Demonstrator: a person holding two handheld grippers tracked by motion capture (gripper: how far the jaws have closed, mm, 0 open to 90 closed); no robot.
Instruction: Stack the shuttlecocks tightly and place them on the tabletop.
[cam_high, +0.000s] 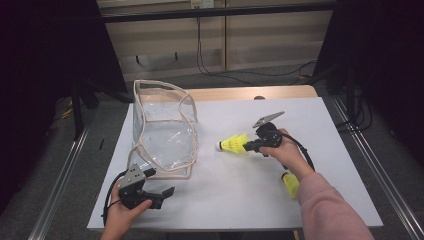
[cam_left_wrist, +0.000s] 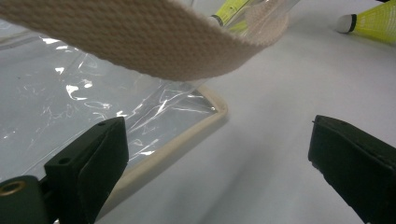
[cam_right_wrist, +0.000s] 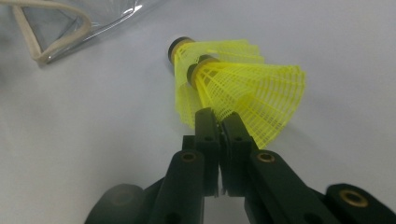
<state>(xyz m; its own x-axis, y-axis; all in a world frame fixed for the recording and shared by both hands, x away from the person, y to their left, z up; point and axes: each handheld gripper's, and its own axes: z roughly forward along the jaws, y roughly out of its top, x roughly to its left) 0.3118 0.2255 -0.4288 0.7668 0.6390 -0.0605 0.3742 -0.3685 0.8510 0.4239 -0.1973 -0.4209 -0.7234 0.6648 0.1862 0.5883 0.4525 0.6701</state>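
Right gripper (cam_right_wrist: 218, 122) has its jaws pinched on the yellow shuttlecock (cam_high: 236, 143) skirt, cork pointing left toward the clear bag (cam_high: 165, 131), which lies well apart across the surface (cam_high: 240, 195). Left gripper (cam_high: 162, 196) waits beside the bag, jaws apart.

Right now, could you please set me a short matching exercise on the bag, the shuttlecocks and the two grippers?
Things:
1. clear bag
2. left gripper
3. right gripper
4. loose shuttlecock

States:
A. shut on a yellow shuttlecock's skirt
B. lying by the pink sleeve
C. standing at the table's left
D. jaws wide apart, holding nothing

Pairs: 1-C, 2-D, 3-A, 4-B
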